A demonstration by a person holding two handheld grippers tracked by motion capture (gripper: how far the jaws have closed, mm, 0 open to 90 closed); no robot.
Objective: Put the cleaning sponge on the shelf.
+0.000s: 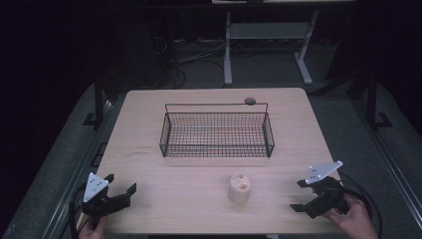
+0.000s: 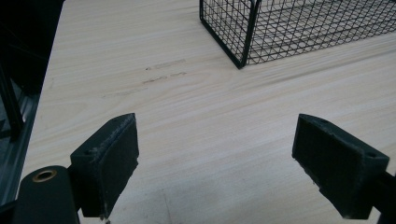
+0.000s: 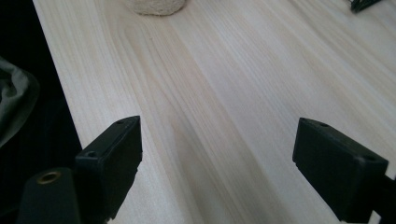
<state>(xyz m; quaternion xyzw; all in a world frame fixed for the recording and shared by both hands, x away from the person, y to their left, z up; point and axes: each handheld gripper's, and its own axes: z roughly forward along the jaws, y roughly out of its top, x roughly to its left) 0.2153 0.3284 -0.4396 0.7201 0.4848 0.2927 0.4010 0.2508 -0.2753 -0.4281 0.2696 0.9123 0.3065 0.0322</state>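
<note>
Nothing done yet: pale, stubby cylinder-shaped object [image 1: 239, 187] sits near me, outside the black wire mesh basket [image 1: 217, 130]; both my left gripper [image 1: 121, 188] and right gripper [image 1: 300, 194] gape wide, empty.

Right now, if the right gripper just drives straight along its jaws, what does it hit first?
Probably the pale beige cylinder. The right gripper is open over bare table, and the cylinder sits ahead, slightly left of the jaw line, so it might only clip it. Depth is unclear.
</note>
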